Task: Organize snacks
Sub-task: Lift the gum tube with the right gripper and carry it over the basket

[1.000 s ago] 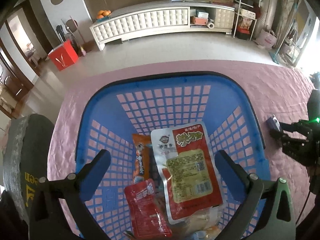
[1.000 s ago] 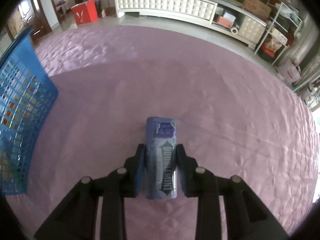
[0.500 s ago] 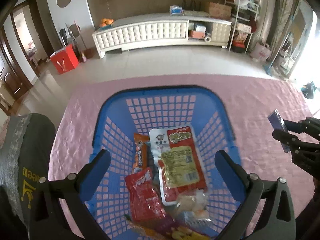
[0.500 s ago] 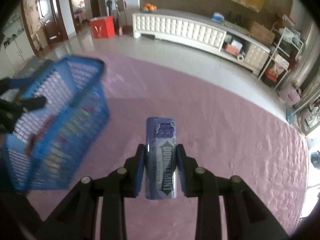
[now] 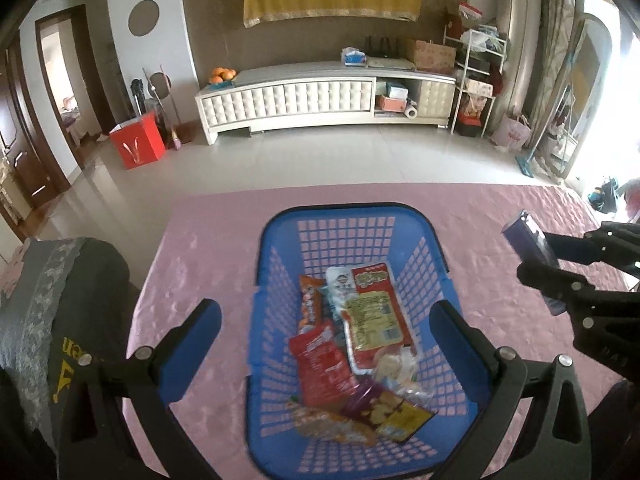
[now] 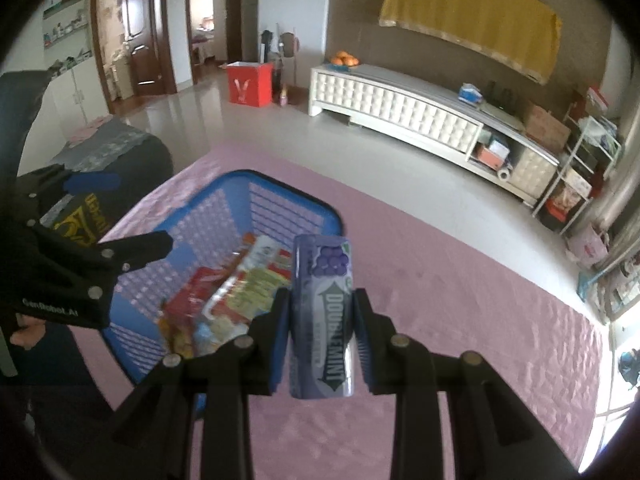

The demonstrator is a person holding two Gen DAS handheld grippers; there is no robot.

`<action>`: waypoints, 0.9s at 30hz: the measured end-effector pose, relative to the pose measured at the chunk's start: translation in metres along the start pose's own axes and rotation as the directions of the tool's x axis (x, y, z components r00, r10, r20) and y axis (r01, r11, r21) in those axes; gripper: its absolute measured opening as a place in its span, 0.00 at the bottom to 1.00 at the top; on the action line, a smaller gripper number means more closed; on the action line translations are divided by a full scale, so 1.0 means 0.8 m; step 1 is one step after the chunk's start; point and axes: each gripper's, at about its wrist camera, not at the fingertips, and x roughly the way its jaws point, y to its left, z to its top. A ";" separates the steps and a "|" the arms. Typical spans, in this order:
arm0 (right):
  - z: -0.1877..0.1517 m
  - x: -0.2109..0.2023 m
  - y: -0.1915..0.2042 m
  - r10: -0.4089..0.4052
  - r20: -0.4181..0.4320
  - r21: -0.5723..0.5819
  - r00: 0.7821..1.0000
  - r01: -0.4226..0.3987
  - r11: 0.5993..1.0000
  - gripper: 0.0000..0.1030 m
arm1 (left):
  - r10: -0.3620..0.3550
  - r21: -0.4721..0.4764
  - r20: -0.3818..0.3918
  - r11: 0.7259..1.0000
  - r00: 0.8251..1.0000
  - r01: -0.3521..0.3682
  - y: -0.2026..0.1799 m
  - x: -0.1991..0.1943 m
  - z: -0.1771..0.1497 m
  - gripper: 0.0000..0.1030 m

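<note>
- In the right wrist view, the right tongs [image 6: 322,322] fill the lower centre of the frame, pinching a purple mint tin [image 6: 322,316] between the two fingers; the tin stands upright with grape artwork at its top.
- The same tin [image 5: 534,254] appears at the right edge of the left wrist view, held in the air to the right of the basket and above the table.
- A blue plastic basket [image 5: 280,240] sits in the centre of the left wrist view on a table covered by a pink cloth [image 5: 208,240].
- Inside the basket lie several snack packets: a large red and white packet [image 5: 374,312] near the middle, a smaller red packet [image 5: 322,364] to its lower left, an orange one [image 5: 310,300] along the left side, and yellow and purple packets [image 5: 384,408] at the bottom.
- The left tongs [image 5: 326,350] are spread wide and hold nothing; their blue-padded fingers [image 5: 192,344] frame the basket at lower left and lower right.
- In the right wrist view the basket [image 6: 280,192] lies left of centre, just behind the tin.
- Judged step: the tin is being carried to the basket and has not been put in.
- The next move likely calls for bringing the tin over the basket opening, lowering it onto the packets, then spreading the right tongs to let go.
</note>
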 end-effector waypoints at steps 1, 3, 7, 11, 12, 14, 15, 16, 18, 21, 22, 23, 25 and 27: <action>0.004 0.000 0.007 0.002 0.000 -0.009 1.000 -0.002 1.000 0.34 | 0.002 -0.004 0.003 1.000 1.000 -0.002 0.006 -0.004 -0.002 1.00; 0.009 0.005 0.019 0.014 0.000 -0.023 1.000 -0.014 1.000 0.34 | 0.007 -0.016 0.008 1.000 1.000 -0.007 0.019 -0.010 -0.008 1.00; 0.018 0.015 0.046 0.035 -0.006 -0.043 0.999 -0.036 0.998 0.34 | 0.016 -0.034 0.003 0.999 1.000 -0.016 0.042 -0.015 -0.020 1.00; 0.025 0.031 0.072 0.052 -0.027 -0.071 0.998 -0.054 0.996 0.34 | 0.019 -0.068 0.002 0.997 1.000 -0.019 0.068 -0.018 -0.031 1.00; 0.027 0.037 0.079 0.054 -0.036 -0.081 0.998 -0.056 0.995 0.34 | 0.020 -0.077 0.001 0.997 1.000 -0.020 0.074 -0.018 -0.034 1.00; 0.026 0.047 0.090 0.053 -0.051 -0.094 0.997 -0.057 0.994 0.34 | 0.021 -0.092 -0.002 0.996 1.000 -0.021 0.086 -0.016 -0.037 1.00; 0.025 0.051 0.090 0.053 -0.059 -0.097 0.997 -0.059 0.994 0.34 | 0.021 -0.099 -0.003 0.995 1.000 -0.021 0.091 -0.015 -0.039 1.00; 0.027 0.058 0.092 0.048 -0.066 -0.101 0.997 -0.055 0.993 0.34 | 0.020 -0.107 -0.004 0.994 1.000 -0.020 0.095 -0.013 -0.040 1.00; 0.026 0.069 0.094 0.020 -0.080 -0.119 0.997 -0.029 0.993 0.34 | 0.003 -0.130 -0.007 0.991 1.000 -0.003 0.103 -0.007 -0.042 1.00; 0.029 0.088 0.089 0.016 -0.112 -0.115 0.994 -0.029 0.993 0.34 | -0.012 -0.140 -0.011 0.990 1.000 0.010 0.108 0.003 -0.042 1.00; 0.031 0.094 0.086 0.014 -0.121 -0.112 0.993 -0.028 0.993 0.34 | -0.012 -0.136 -0.014 0.991 1.000 0.010 0.109 0.007 -0.041 1.00; 0.032 0.098 0.084 0.013 -0.126 -0.110 0.992 -0.027 0.994 0.34 | -0.012 -0.132 -0.017 0.991 1.000 0.010 0.110 0.012 -0.041 1.00; 0.034 0.110 0.080 0.011 -0.139 -0.111 0.990 -0.026 0.993 0.34 | -0.012 -0.123 -0.025 0.992 1.000 0.008 0.108 0.021 -0.041 1.00; 0.034 0.121 0.079 0.007 -0.153 -0.116 0.988 -0.025 0.993 0.34 | -0.011 -0.115 -0.033 0.993 0.999 0.007 0.106 0.031 -0.039 1.00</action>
